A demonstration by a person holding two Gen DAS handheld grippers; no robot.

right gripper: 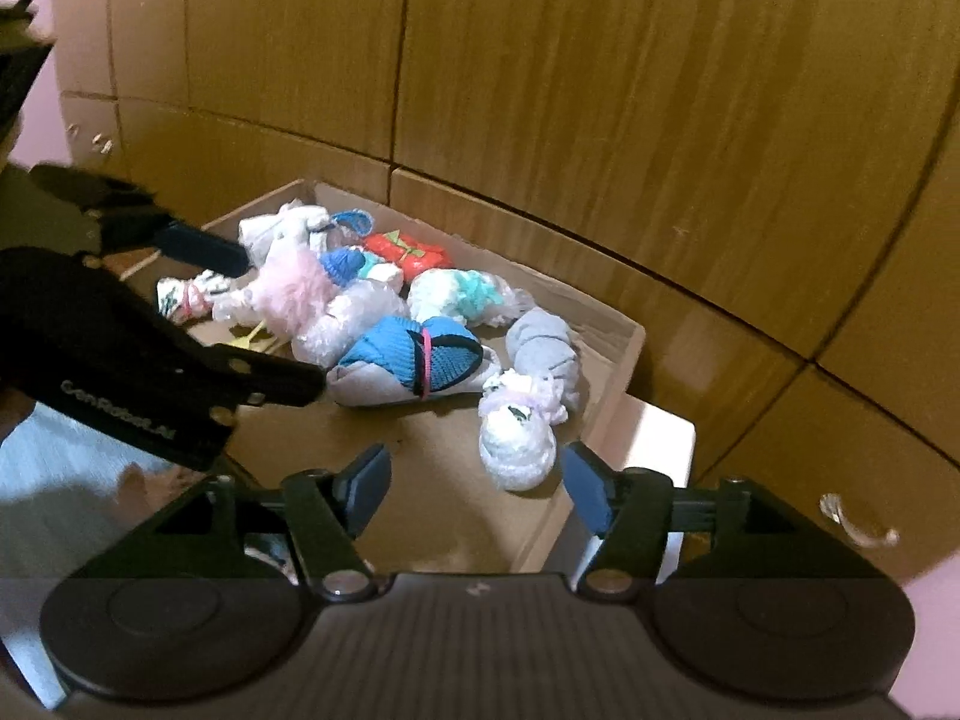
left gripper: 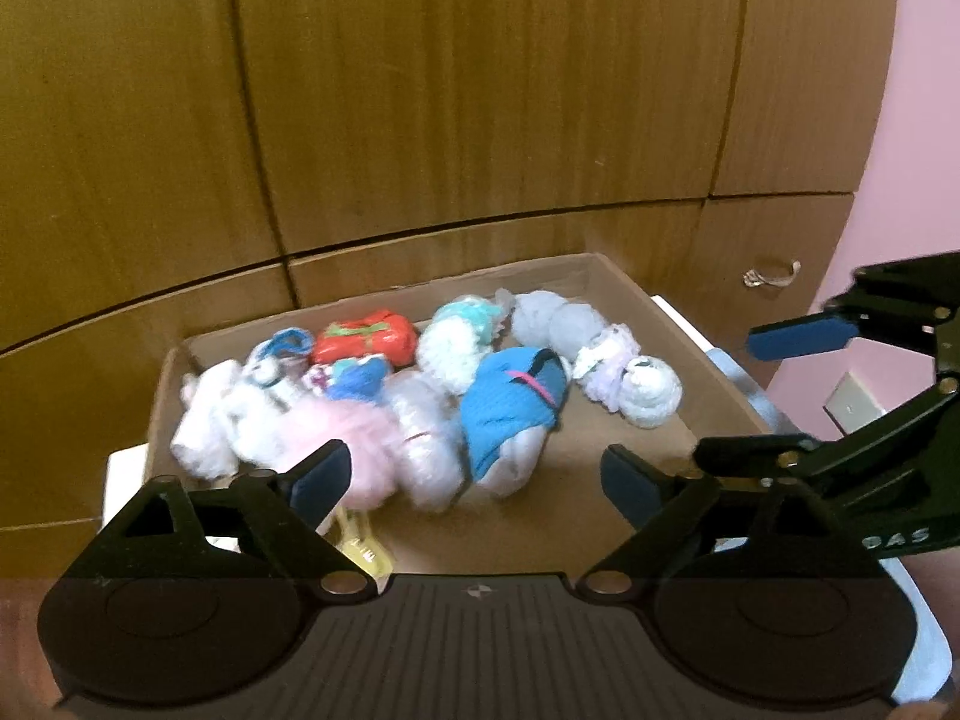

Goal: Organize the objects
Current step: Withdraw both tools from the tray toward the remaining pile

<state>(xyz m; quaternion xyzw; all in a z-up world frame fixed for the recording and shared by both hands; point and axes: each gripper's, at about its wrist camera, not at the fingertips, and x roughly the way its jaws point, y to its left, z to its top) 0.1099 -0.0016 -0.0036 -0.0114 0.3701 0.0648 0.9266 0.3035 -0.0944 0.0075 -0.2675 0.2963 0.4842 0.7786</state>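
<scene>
Both my grippers, left (left gripper: 474,477) and right (right gripper: 474,486), hung with jaws apart, holding nothing, over the near end of a cardboard box (left gripper: 624,516). Rolled socks (left gripper: 510,414) (blurred) crowded its far-left part; wooden panels (left gripper: 480,90) and a pink wall (left gripper: 924,90) stood behind.

**A:** What are the surfaces made of?

**B:** The shallow brown cardboard box (left gripper: 606,516) is matt paperboard, faintly creased at its walls. Behind it, the honey-coloured wooden panelling (left gripper: 480,90) shows fine vertical grain and a dull satin sheen.

**A:** And the contents?

**B:** Soft cloth bundles: a blue ribbed knit roll (right gripper: 414,360), a fluffy pink fleece bundle (left gripper: 354,438) and a grey smooth jersey roll (right gripper: 540,342). The red wrapped packet (left gripper: 366,339) looks glossy, like plastic film.

**A:** The tools?

**B:** Each claw is matt black plastic with blue rubbery pads (right gripper: 585,486).
</scene>
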